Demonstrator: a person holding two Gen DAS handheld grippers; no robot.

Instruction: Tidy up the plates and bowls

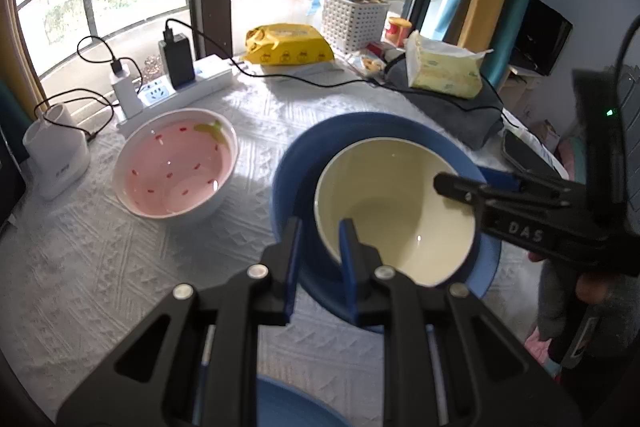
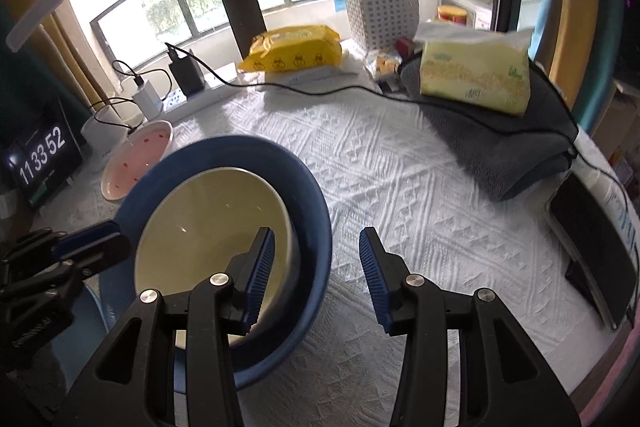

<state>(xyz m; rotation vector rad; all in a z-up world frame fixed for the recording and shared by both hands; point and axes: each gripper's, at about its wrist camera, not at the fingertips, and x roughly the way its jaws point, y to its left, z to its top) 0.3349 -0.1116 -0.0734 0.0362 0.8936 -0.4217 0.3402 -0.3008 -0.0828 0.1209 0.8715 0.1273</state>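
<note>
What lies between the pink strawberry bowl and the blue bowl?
Only bare white textured tablecloth separates the pink strawberry bowl from the blue bowl; the left wrist view shows this best.

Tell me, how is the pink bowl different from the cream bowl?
The pink bowl has little red specks and a green leaf inside; the cream bowl is plain. The pink bowl sits alone on the white tablecloth, while the cream bowl sits tilted inside a blue bowl. Both are round, shiny and empty.
</note>
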